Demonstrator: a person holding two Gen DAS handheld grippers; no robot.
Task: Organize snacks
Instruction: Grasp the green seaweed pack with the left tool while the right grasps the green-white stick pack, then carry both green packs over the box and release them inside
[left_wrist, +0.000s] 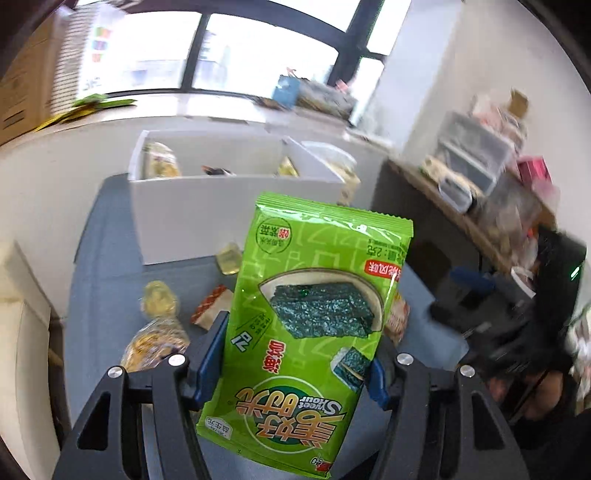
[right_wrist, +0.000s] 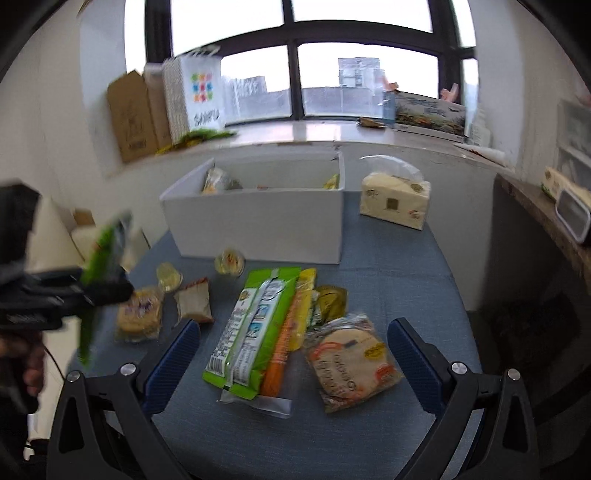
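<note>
Left gripper (left_wrist: 295, 354): blue pads clamped on both side edges of a green seaweed snack packet (left_wrist: 314, 314), held off the table with print upside down. Legible on the packet: "Sweet Sour", large orange Chinese characters, a photo of dark green seaweed squares on a plate, a red tag at one edge. From the right wrist view the same packet (right_wrist: 99, 280) appears edge-on and blurred at far left.

Right gripper (right_wrist: 295, 354): fingers spread wide, nothing between them, hovering over the blue-grey table (right_wrist: 388, 266).

Directly below the right gripper: a long green cracker pack (right_wrist: 255, 328) with small unreadable print, an orange-and-yellow stick pack (right_wrist: 291, 332) touching its right side, a round flat cake in clear wrap (right_wrist: 351, 365) with orange lettering too blurred to read.

Left of these: a wrapped cookie (right_wrist: 138, 314), a small red-trimmed packet (right_wrist: 194, 302), two clear jelly cups (right_wrist: 229, 262) (right_wrist: 169, 277).

White box (right_wrist: 258, 221) at the table's far side, open top; a few yellowish wrapped snacks (right_wrist: 218, 181) lie inside. A divider is visible in the left wrist view.

Tissue pack (right_wrist: 395, 203) just right of the box. On the windowsill, a white carton marked "SAMPLE" (right_wrist: 203, 96) with coloured squares.
</note>
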